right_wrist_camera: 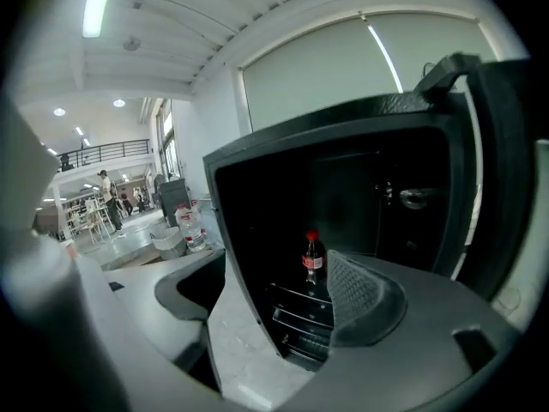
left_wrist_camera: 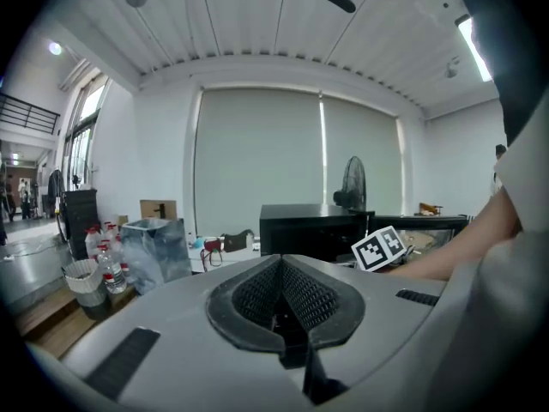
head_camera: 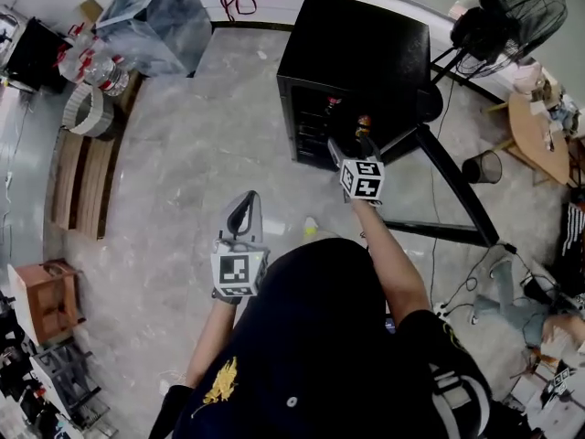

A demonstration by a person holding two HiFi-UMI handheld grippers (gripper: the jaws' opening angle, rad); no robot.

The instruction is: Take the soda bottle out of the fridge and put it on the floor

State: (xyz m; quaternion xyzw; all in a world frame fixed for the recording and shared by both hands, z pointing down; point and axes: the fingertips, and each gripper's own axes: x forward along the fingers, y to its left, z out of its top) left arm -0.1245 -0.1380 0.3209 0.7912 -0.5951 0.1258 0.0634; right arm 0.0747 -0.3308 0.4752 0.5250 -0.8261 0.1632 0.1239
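Observation:
A small cola bottle (right_wrist_camera: pixel 312 263) with a red cap stands upright on a wire shelf inside the open black fridge (head_camera: pixel 356 53). My right gripper (right_wrist_camera: pixel 274 297) is open just in front of the fridge opening and short of the bottle, which shows between its two pads; nothing is held. In the head view the right gripper (head_camera: pixel 353 143) points into the fridge front. My left gripper (head_camera: pixel 242 216) hangs back over the floor, left of the fridge. Its ribbed pads (left_wrist_camera: pixel 257 294) are pressed together with nothing between them.
The fridge door (head_camera: pixel 452 186) stands swung open to the right. A black floor fan (head_camera: pixel 512 21) and a mesh waste basket (head_camera: pixel 482 165) are to the right. Water bottles (head_camera: pixel 91 62), a plastic bin (head_camera: pixel 155 16) and a wooden crate (head_camera: pixel 41 295) line the left side.

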